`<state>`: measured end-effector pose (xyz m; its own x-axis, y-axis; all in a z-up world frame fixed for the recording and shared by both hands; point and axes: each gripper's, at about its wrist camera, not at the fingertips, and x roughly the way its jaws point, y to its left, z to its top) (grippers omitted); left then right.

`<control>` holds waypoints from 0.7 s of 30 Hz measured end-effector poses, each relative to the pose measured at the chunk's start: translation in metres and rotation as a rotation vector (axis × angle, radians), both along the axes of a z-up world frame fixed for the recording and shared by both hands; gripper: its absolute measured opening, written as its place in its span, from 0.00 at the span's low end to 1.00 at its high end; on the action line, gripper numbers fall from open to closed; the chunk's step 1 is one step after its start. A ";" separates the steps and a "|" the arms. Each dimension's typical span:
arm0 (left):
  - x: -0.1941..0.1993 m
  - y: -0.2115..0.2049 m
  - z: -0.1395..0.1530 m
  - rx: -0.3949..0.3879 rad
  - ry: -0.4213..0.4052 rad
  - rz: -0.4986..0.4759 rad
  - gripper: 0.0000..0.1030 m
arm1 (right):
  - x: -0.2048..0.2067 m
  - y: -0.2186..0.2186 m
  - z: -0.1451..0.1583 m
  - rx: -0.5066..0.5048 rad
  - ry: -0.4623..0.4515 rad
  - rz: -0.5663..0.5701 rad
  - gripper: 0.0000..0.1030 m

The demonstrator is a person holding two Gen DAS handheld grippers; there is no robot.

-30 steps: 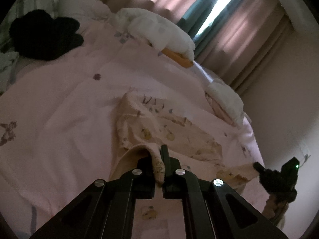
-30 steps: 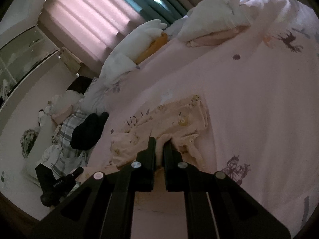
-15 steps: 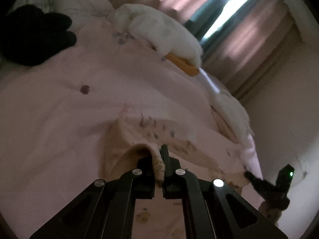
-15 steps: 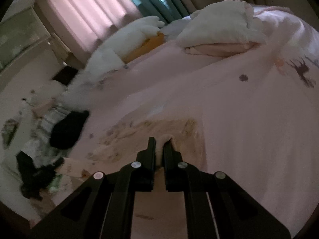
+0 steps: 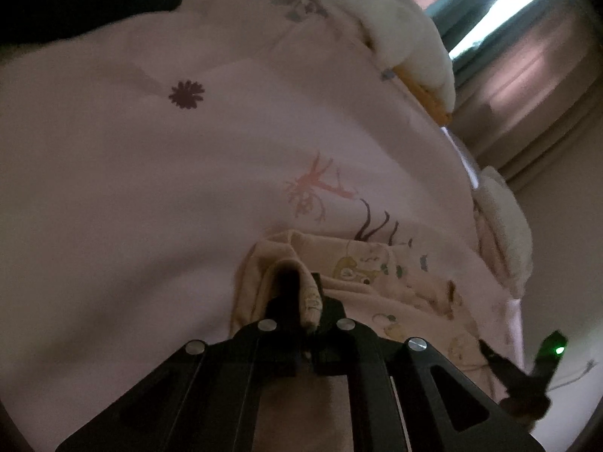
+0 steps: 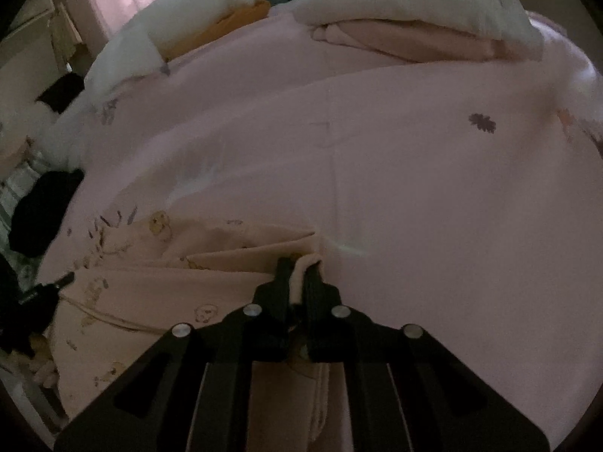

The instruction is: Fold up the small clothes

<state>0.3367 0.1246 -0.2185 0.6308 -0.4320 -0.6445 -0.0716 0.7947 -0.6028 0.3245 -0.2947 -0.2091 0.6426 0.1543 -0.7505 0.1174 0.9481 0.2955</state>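
The small cream printed garment (image 6: 158, 293) lies on the pink bedsheet (image 6: 414, 188), each near corner pinched up so one edge can carry across as a fold. The left gripper (image 5: 309, 301) and right gripper (image 6: 299, 282) are both clamped on cloth, apparently to keep that edge taut

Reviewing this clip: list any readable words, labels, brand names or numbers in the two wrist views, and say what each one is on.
No readable text in either view.
Cream printed garment: cartoon animal drawings only, no letters.
Pink bedsheet: flower and plant motifs, no writing.
Black device with a green light: no legible marking.
Dark device at the left edge of the right wrist view: faint marks, too blurred to read.
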 end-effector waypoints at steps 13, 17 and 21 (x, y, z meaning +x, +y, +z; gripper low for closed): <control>-0.064 -0.021 0.099 0.174 -0.040 -0.184 0.40 | -0.064 0.030 0.061 0.051 0.015 0.107 0.41; -0.048 -0.061 0.059 0.231 0.071 -0.259 0.29 | -0.049 0.073 0.027 -0.019 0.130 0.185 0.19; -0.022 -0.081 0.030 0.263 0.087 -0.228 0.28 | -0.024 0.090 0.004 -0.102 0.108 0.175 0.14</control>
<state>0.3152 0.0434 -0.1884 0.4752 -0.3677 -0.7994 0.0839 0.9233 -0.3748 0.3006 -0.2050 -0.2046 0.5278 0.1766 -0.8308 -0.0260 0.9810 0.1920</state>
